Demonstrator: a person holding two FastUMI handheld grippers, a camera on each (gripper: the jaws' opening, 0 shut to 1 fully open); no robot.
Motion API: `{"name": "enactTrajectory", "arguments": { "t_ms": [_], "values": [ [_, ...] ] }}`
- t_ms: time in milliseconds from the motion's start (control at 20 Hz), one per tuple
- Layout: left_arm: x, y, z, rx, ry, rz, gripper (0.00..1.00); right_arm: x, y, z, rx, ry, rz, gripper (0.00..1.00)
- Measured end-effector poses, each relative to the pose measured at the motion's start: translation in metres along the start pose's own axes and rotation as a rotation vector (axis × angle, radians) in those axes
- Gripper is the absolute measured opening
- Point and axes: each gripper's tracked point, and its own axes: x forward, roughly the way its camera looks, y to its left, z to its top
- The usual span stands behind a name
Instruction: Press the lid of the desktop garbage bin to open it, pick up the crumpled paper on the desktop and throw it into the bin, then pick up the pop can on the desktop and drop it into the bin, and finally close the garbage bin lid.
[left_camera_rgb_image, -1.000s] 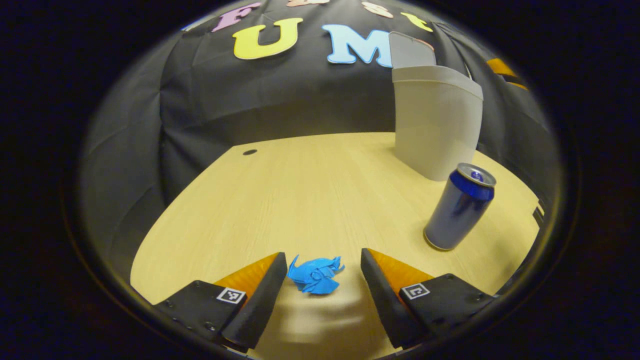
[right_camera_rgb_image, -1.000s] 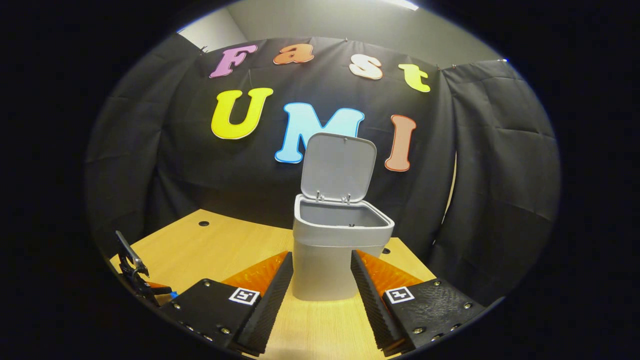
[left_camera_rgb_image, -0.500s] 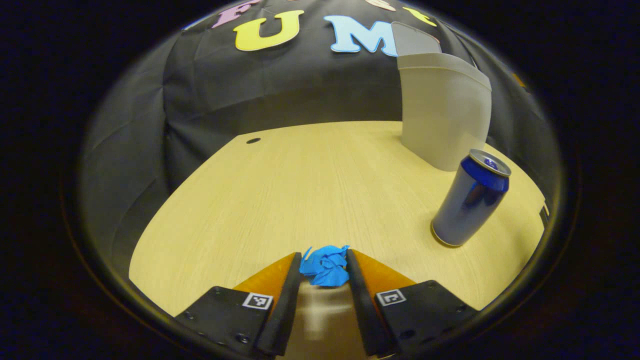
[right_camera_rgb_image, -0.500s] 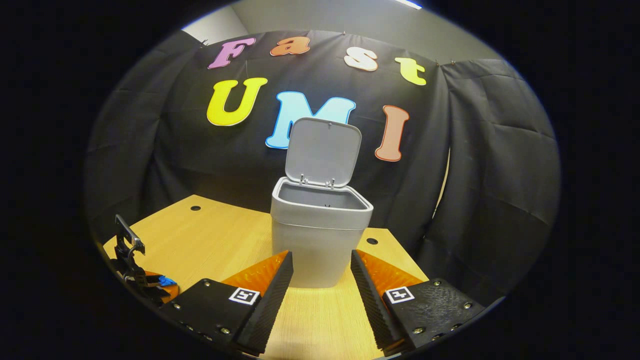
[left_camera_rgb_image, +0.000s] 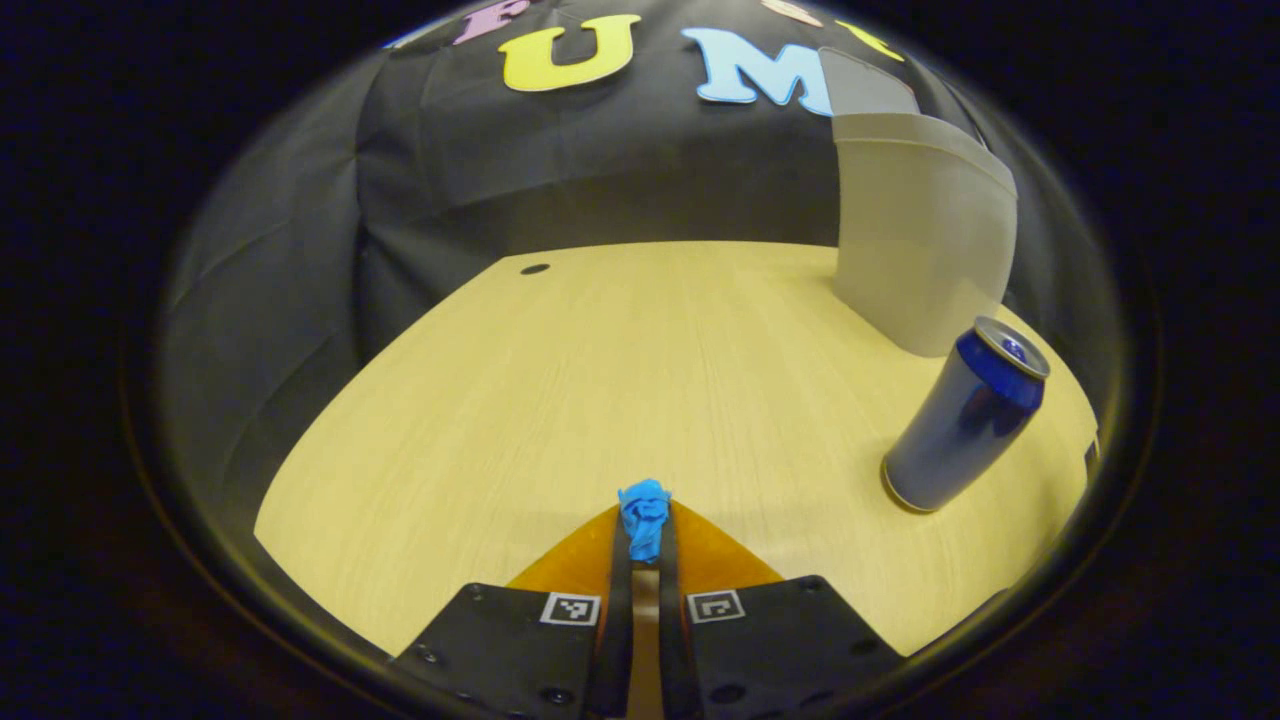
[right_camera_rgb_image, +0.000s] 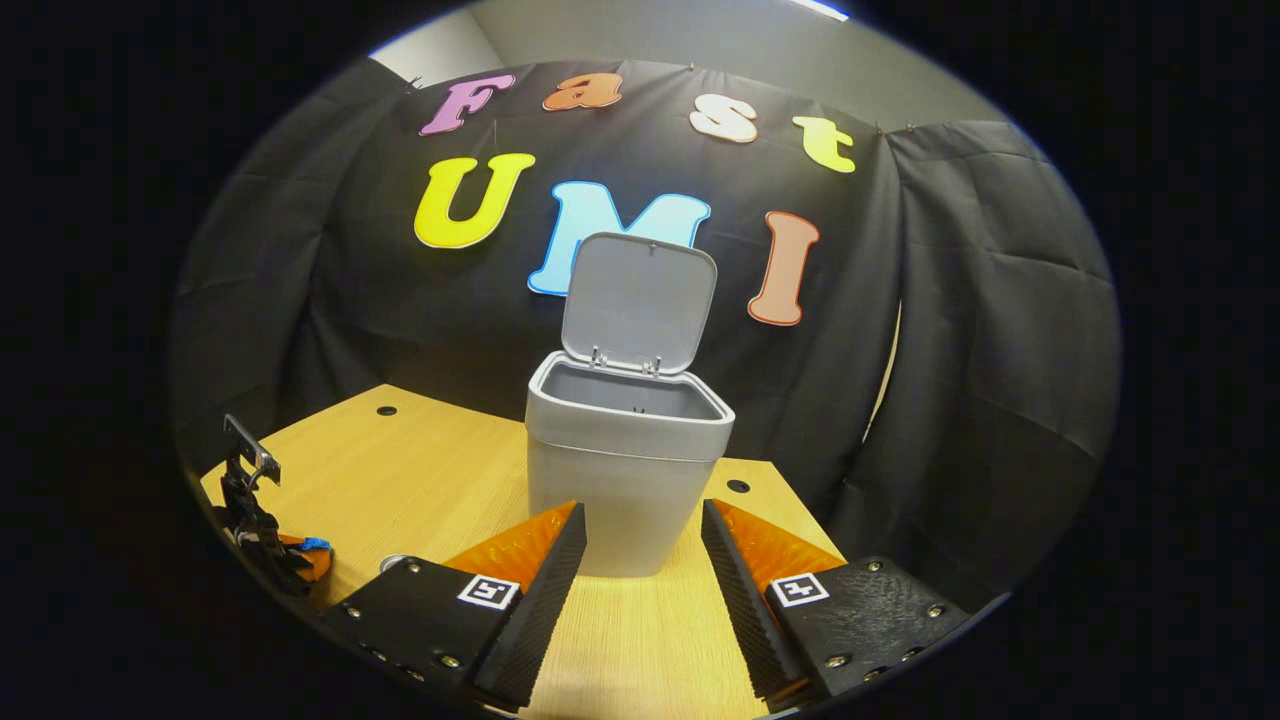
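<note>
Paper (left_camera_rgb_image: 644, 512), crumpled, sits squeezed between the left gripper (left_camera_rgb_image: 642, 540) fingertips, low over the desk (left_camera_rgb_image: 620, 380); it looks light and soft, so a pinch across its middle should hold. Farther off stands the can (left_camera_rgb_image: 962, 418), then the bin (right_camera_rgb_image: 625, 460) with its lid (right_camera_rgb_image: 640, 300) up, while the right gripper (right_camera_rgb_image: 640, 560) waits with jaws apart, holding nothing.

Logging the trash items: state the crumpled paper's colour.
Bright blue; the crumpled paper shows best in the left gripper view.

On the pale wooden desktop (left_camera_rgb_image: 560, 380), the blue aluminium pop can (left_camera_rgb_image: 965, 428) stands just before the grey plastic garbage bin (left_camera_rgb_image: 925, 250), well right of the blue crumpled paper (left_camera_rgb_image: 644, 518).
</note>
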Motion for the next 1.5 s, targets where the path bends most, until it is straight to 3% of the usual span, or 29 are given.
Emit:
{"name": "enactTrajectory", "arguments": {
  "t_ms": [350,400,600,800,1500],
  "values": [
    [-0.021,-0.016,0.048,0.023,-0.100,-0.019,0.20,0.004,-0.002,-0.007,0.013,0.005,0.017,0.77],
    [-0.025,-0.020,0.058,0.023,-0.115,-0.026,0.15,0.004,-0.002,-0.008,0.014,0.004,0.018,0.77],
    [-0.039,-0.039,0.105,0.023,-0.191,-0.051,0.15,0.007,-0.007,-0.008,0.021,-0.007,0.015,0.77],
    [-0.055,-0.069,0.156,0.031,-0.274,-0.091,0.20,0.008,-0.015,-0.007,0.046,-0.016,0.007,0.76],
    [-0.078,-0.178,0.302,0.027,-0.484,-0.246,0.18,0.012,-0.049,-0.006,0.100,-0.045,-0.038,0.76]
  ]
}}
